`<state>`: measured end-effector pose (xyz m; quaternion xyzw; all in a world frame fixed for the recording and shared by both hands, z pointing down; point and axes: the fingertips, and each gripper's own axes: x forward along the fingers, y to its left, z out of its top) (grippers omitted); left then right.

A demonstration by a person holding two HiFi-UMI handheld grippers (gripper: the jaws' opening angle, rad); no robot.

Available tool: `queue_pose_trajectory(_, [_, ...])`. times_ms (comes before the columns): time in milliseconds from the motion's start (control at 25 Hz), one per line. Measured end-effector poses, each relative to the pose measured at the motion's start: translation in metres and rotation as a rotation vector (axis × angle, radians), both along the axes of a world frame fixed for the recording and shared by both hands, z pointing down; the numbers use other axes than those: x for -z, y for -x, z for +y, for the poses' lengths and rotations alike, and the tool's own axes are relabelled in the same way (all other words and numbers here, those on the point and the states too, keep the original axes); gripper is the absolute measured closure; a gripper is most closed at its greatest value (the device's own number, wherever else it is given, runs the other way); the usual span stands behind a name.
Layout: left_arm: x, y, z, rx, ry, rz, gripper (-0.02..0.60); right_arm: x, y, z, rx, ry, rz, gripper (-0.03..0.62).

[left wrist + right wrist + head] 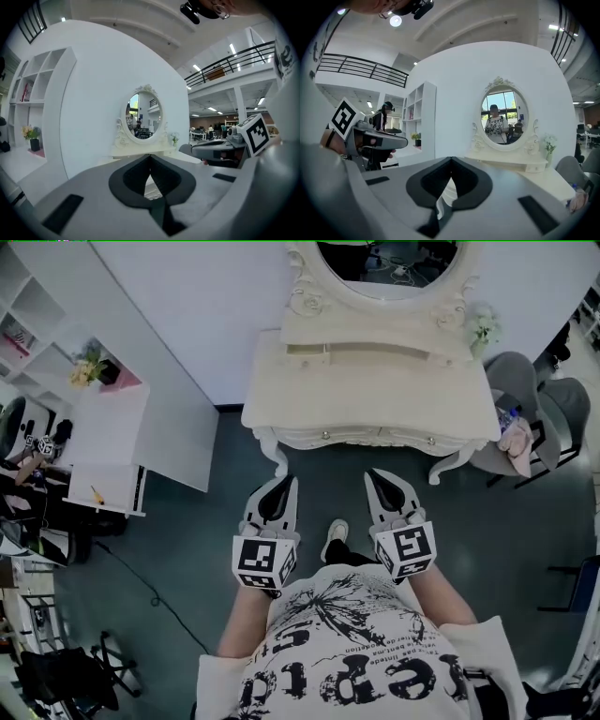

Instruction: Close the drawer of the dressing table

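Grey two-jaw grippers, left gripper (284,482) and right gripper (377,474), are held side by side and nearly level before the person's chest. Both have their jaws closed together on nothing, with the tips aimed at the dressing table (375,381) and short of its front edge. The cream table stands against a curved white wall (206,296), with the knobbed drawer (375,437) along its front edge, an oval mirror (389,261) at its back edge, a dark floor (187,531) and a grey chair (517,371) at its right end.

There were 1 dressing table (375,381) w/ 1 mirror (386,263) & 2 knobs (325,435); 2 tools, i.e. left gripper (285,480) + right gripper (374,473); 2 flower pots (94,369); 1 chair (514,376); 1 shelf unit (28,296).
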<state>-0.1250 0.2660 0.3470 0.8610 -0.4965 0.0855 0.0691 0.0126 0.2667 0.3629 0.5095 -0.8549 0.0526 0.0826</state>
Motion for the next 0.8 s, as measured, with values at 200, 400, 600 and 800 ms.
queue_pose_trajectory(200, [0.001, -0.011, -0.093, -0.006, 0.005, 0.020, 0.563, 0.011, -0.002, -0.089, 0.023, -0.035, 0.022, 0.579])
queue_pose_trajectory(400, [-0.001, -0.021, -0.161, -0.013, 0.008, 0.021, 0.563, 0.011, -0.006, -0.158, 0.037, -0.026, 0.035, 0.579])
queue_pose_trajectory(600, [-0.012, -0.025, -0.217, -0.002, 0.034, 0.019, 0.563, 0.012, -0.007, -0.213, 0.044, -0.037, 0.056, 0.579])
queue_pose_trajectory(800, [-0.038, -0.038, -0.259, -0.040, 0.080, 0.004, 0.563, -0.009, -0.017, -0.256, 0.026, -0.003, 0.058, 0.579])
